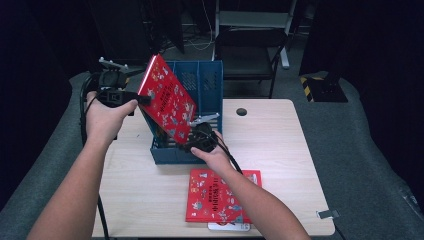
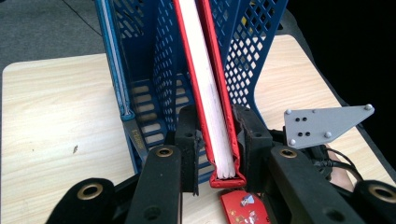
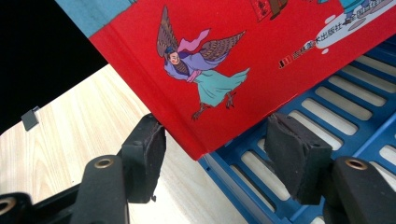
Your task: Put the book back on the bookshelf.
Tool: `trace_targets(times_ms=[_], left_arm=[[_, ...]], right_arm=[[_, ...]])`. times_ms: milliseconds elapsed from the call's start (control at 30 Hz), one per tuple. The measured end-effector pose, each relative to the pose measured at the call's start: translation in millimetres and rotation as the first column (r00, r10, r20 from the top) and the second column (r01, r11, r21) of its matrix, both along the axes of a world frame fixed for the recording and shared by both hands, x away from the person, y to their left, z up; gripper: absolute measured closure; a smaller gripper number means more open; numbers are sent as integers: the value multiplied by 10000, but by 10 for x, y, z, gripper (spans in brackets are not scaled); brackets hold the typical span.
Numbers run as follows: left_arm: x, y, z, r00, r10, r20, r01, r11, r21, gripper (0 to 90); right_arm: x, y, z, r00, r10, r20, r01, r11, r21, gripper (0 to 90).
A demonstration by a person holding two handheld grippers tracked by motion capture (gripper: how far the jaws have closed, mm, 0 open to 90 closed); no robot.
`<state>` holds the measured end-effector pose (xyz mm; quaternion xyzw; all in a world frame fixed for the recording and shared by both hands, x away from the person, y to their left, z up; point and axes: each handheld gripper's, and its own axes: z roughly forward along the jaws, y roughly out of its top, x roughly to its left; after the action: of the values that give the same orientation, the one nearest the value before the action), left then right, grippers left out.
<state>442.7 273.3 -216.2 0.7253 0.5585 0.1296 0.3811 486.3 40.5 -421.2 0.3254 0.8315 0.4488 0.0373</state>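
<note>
Holding a red hardcover picture book [image 1: 167, 97] tilted over a blue perforated plastic file organiser [image 1: 205, 82], I work at a pale wooden worktop [image 1: 280, 150]. My left gripper [image 1: 135, 97] has its jaws pinching the book at its upper edge; in the left gripper view the black pads press on both red covers with the white page block [image 2: 208, 93] between them. The book's lower corner dips into the organiser's front compartment. My right gripper [image 1: 197, 132] sits at that lower corner, just in front of the organiser. In the right gripper view its jaws stand spread, one on each side of the corner of the red cover [image 3: 224, 70], not gripping it. A second red picture book [image 1: 212, 197] lies flat on the worktop near its front edge, under my right forearm.
</note>
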Motion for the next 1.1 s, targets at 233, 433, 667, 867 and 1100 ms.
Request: trace_targets(times_ms=[233, 433, 667, 867, 1100], left_arm=[[25, -5, -40, 9999, 129, -75, -129, 9999, -78, 746], [46, -28, -50, 9999, 130, -106, -131, 9999, -98, 752], [80, -71, -86, 9993, 257, -256, -264, 9993, -255, 759], [119, -158, -133, 9988, 403, -272, -402, 9992, 62, 760], [218, -259, -234, 9946, 849, -599, -832, 9961, 292, 794]], right_arm=[[25, 4, -29, 10000, -71, -5, 71, 9999, -140, 383], [42, 4, -48, 9999, -115, -60, 114, 9999, -129, 384], [88, -28, -66, 9996, -272, 12, 272, 9991, -318, 385], [92, -28, -27, 9990, -260, 362, 256, 9996, 98, 541], [51, 169, -74, 9982, -60, 605, 93, 9985, -547, 529]])
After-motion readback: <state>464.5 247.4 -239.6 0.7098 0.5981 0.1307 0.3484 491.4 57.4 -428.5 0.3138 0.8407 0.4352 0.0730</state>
